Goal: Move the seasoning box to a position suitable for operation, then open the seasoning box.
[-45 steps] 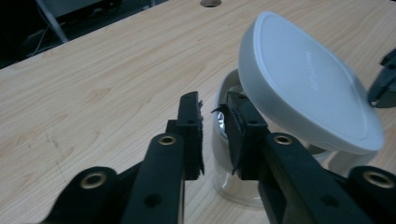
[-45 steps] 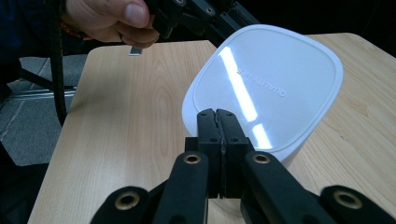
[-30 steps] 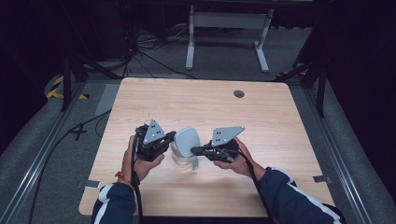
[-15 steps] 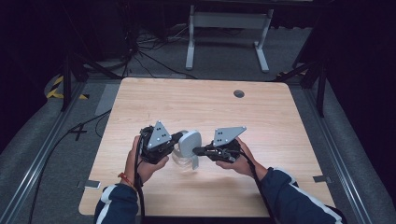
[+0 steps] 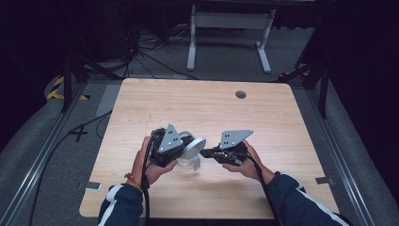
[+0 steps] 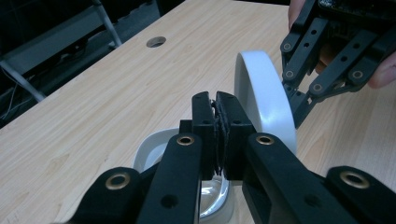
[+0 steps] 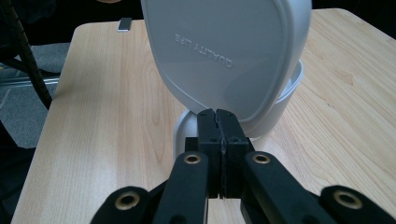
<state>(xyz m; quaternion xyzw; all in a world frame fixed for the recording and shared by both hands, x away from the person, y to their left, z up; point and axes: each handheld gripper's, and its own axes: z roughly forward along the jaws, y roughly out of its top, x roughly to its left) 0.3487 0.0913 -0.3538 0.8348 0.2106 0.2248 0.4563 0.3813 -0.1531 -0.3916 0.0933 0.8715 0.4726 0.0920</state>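
white plastic lid (image 7: pixel 224 60), embossed "quality life", is standing tilted above its container (image 6: pixel 210 196) near the front of the wooden table (image 5: pixel 202 106). we are clamping the lid's edge in the right gripper (image 5: pixel 207 153); the left gripper (image 6: pixel 219 135) is pinching the container's rim. step in hand, we judge: opening. next: lifting the lid clear while bracing the base.

One desk (image 5: pixel 282 122) of pale wood, with one round hole (image 5: pixel 241 94) near its far edge. Two tongs — the left tongs (image 5: pixel 188 148) and the right tongs (image 5: pixel 205 152) — one in each of two hands. One white lid (image 7: pixel 224 56), one white container (image 6: pixel 154 144) under it. Two small grey tabs (image 5: pixel 93 186) at the desk's sides.
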